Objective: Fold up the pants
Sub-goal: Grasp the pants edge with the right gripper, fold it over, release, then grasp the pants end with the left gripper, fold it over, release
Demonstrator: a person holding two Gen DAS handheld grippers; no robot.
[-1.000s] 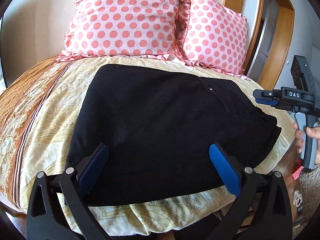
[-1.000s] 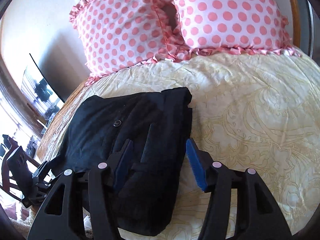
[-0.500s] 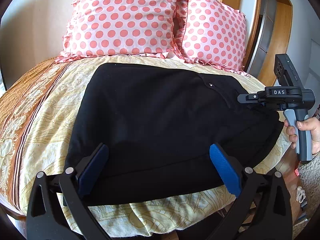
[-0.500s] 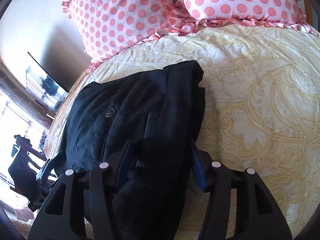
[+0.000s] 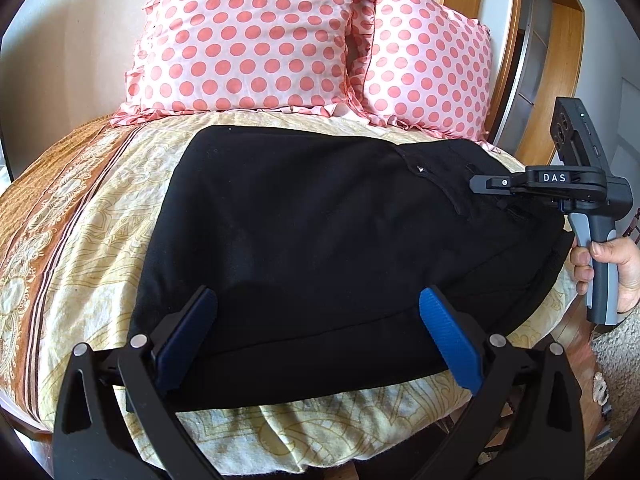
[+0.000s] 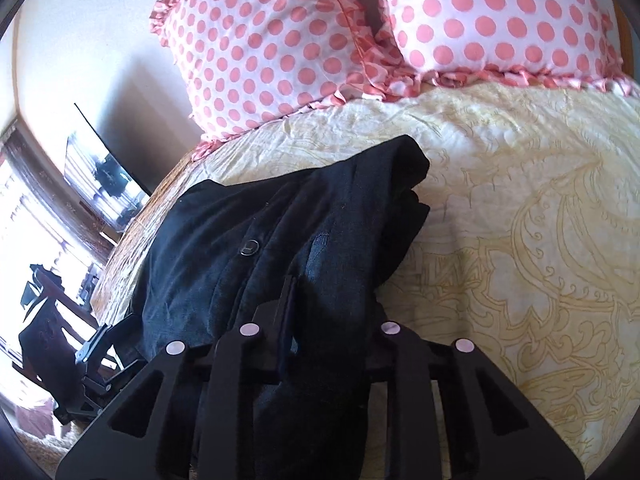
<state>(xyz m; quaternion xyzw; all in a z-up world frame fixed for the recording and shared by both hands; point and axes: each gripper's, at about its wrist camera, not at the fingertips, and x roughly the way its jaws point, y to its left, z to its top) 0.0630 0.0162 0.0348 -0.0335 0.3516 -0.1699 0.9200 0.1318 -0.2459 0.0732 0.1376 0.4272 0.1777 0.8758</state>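
Observation:
Black pants (image 5: 320, 240) lie folded flat on the bed, waistband and button toward the right. My left gripper (image 5: 318, 336) is open, its blue pads (image 5: 450, 344) spread over the near edge of the pants, holding nothing. My right gripper (image 5: 486, 184) reaches in from the right at the waistband. In the right wrist view my right gripper (image 6: 316, 312) is shut on a raised fold of the pants (image 6: 280, 248) near the button (image 6: 249, 246).
Two pink polka-dot pillows (image 5: 248, 36) stand at the head of the bed. The cream patterned bedspread (image 6: 520, 240) stretches to the right of the pants. A wooden door frame (image 5: 508, 40) is at the far right. The bed's near edge (image 5: 320, 440) drops off below my left gripper.
My right gripper moved in over the waistband and shut on the cloth; it was open before. My left gripper stayed open and shifted slightly closer.

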